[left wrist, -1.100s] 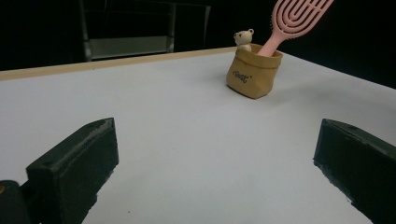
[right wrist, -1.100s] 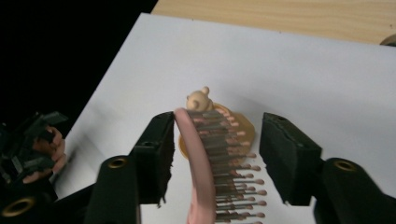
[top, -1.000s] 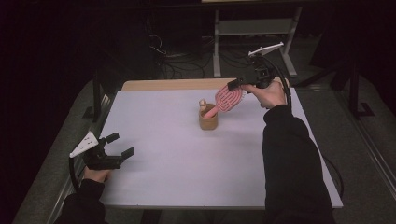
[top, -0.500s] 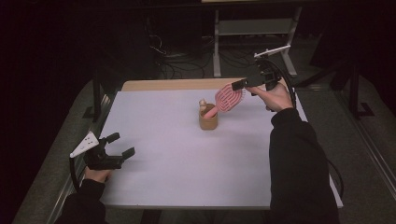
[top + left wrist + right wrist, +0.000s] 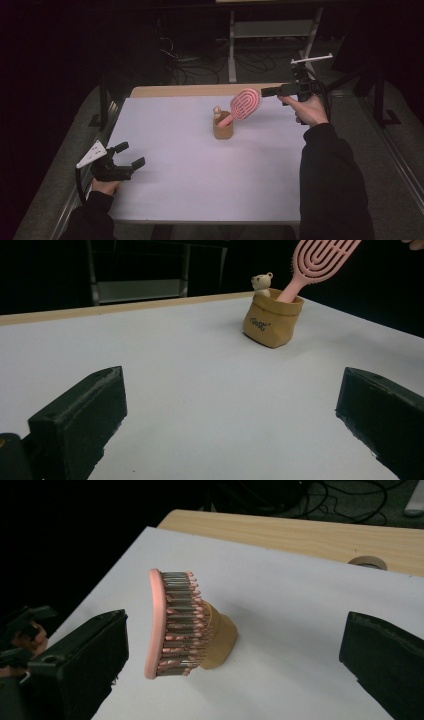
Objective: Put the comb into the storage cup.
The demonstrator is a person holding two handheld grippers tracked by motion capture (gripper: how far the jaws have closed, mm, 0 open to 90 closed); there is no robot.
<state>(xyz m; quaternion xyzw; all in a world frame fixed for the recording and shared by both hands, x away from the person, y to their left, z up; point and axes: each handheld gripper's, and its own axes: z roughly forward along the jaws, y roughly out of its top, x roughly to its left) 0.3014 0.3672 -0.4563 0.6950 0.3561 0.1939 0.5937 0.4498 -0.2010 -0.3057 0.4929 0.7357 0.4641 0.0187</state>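
The pink hairbrush (image 5: 245,104) stands handle-down in the small tan pouch (image 5: 223,130), its head tilted toward the right gripper (image 5: 266,92). That gripper's jaws have just been opening and now stand spread wide, just clear of the brush head, nothing pinched. The left gripper (image 5: 131,156), also spread and holding nothing, rests on the white table (image 5: 200,180) well apart from the pouch.

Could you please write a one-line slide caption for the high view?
Pink hairbrush stands handle-down in a small tan pouch; open right gripper beside it.

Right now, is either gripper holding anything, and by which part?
Nothing held. Right gripper open beside the pink hairbrush, which stands handle-down in the tan pouch. Left gripper open over bare table.
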